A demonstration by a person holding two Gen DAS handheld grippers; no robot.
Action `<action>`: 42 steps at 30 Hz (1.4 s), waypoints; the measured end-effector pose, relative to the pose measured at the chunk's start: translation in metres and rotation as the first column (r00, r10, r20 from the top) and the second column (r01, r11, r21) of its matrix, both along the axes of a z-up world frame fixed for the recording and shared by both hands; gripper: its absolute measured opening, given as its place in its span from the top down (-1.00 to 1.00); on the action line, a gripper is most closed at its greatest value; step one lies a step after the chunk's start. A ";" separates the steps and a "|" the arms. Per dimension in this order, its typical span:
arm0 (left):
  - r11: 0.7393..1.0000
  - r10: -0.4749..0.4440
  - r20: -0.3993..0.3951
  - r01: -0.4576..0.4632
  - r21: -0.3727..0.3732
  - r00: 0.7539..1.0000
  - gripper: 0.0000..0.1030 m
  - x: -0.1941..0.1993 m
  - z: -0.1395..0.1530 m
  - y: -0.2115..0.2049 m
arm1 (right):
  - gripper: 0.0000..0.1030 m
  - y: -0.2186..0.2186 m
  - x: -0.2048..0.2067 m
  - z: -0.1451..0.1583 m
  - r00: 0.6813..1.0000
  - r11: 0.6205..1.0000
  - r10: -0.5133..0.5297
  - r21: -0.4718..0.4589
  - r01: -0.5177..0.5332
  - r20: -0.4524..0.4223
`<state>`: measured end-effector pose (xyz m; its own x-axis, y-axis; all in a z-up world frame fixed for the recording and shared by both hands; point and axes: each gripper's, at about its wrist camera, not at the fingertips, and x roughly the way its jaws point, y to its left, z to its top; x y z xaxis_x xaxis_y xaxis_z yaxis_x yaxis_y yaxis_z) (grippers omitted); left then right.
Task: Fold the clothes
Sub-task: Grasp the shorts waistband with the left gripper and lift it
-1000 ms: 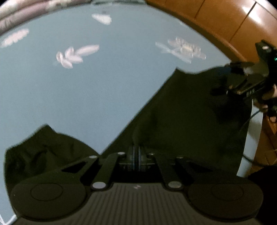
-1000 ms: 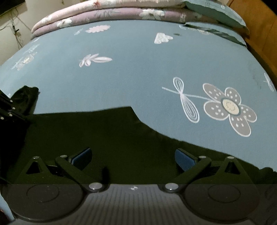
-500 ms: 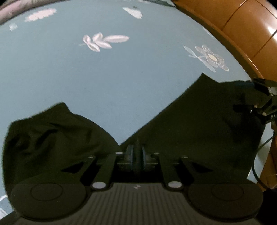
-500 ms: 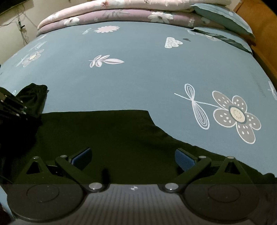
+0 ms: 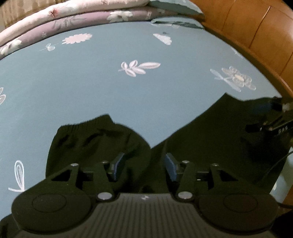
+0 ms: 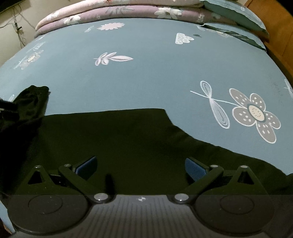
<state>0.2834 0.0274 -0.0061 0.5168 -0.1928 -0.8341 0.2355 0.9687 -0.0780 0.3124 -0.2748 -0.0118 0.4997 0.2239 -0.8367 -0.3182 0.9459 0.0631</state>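
With both sets of fingers spread and pinching nothing, the left gripper and the right gripper hover low over the one black garment, which lies flat along the near edge of the blue bed; this looks like the pause between two folds. One sleeve with a gathered cuff juts out on the left side, so the next move probably calls for pinching it and laying it across the body. Two folded quilts are stacked at the far end.

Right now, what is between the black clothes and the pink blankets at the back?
Only bare blue bedsheet with printed leaves and flowers separates the black garment from the folded quilts, seen in the right wrist view.
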 end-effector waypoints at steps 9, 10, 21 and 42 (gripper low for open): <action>0.996 -0.031 0.045 0.027 0.090 0.998 -0.12 0.002 0.005 -0.022 | -1.00 0.017 -0.005 0.008 0.999 0.999 0.034 0.009 -0.034 0.025; 0.995 -0.031 0.040 0.026 0.101 0.999 -0.12 0.007 0.006 -0.026 | -1.00 0.018 -0.006 0.009 0.999 0.999 0.036 0.012 -0.036 0.027; 0.975 0.110 -0.147 -0.078 0.209 0.983 0.29 0.066 -0.037 -0.037 | -1.00 0.013 -0.010 0.011 0.999 0.999 0.011 0.043 -0.012 0.032; 0.952 0.247 -0.152 -0.210 0.223 0.957 0.92 -0.025 0.037 0.051 | -1.00 0.046 0.019 0.012 0.992 0.989 0.121 0.087 -0.123 0.032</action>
<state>0.2585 0.0781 0.0308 0.3683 0.0953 -0.9248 0.0062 0.9945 0.1049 0.3315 -0.2287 -0.0003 0.4859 0.3571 -0.7977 -0.4338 0.8909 0.1346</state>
